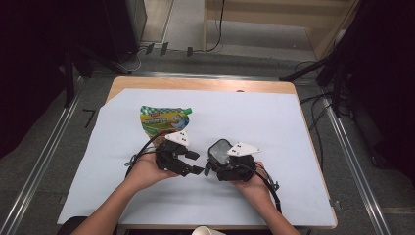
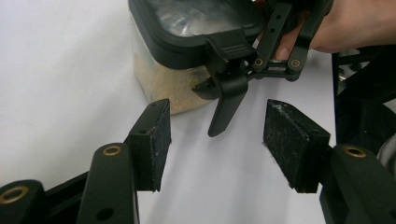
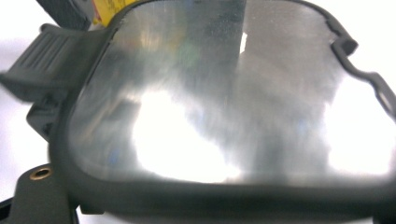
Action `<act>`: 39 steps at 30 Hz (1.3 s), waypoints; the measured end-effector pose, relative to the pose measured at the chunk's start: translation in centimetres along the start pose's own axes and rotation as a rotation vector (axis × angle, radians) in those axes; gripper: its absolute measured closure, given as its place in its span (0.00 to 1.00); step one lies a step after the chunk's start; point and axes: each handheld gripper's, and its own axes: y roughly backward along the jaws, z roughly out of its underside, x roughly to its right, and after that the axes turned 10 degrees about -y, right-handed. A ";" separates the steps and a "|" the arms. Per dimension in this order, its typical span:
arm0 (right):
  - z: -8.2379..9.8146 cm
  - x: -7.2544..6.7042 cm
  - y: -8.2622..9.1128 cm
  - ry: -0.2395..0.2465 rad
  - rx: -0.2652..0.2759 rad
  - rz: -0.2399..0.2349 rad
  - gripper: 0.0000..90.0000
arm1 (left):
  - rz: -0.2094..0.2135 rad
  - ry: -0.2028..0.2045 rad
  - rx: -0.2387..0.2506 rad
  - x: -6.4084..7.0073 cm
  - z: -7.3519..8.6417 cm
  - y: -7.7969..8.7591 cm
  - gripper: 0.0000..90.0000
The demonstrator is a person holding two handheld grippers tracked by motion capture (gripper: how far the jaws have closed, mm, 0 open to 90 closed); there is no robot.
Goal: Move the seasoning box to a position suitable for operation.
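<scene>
Clear container [image 1: 219, 151] with a black-rimmed lid sitting on the bench's white sheet [image 1: 293, 127], right up against the right gripper [image 1: 213, 165], whose jaws seem to grip it, can't tell for sure. Left gripper [image 2: 215, 140] jaws wide apart, empty, aimed at the container's latch [image 2: 228, 100]. Green pouch [image 1: 163, 120] just behind.

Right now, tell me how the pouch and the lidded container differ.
The pouch is flat, green and yellow, printed; the container is a clear box with a black-rimmed lid. The pouch lies untouched; the container sits at the right hand-held gripper. Both rest on the white sheet.
</scene>
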 end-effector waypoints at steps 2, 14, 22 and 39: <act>0.1 -0.2 0.1 -0.004 -0.006 0.007 0.16 | 0.001 0.002 0.001 -0.1 0.0 0.0 0.48; -0.2 0.3 2.9 -0.041 -0.039 -0.039 0.15 | 0.011 0.012 0.009 -0.9 0.3 -0.4 0.51; 0.6 0.6 5.6 -0.035 -0.069 -0.029 0.27 | 0.000 0.002 -0.007 -1.2 0.0 -0.6 0.58; 0.8 1.5 6.3 -0.092 -0.083 -0.055 1.00 | 0.015 0.003 -0.031 -0.8 -0.4 -2.1 1.00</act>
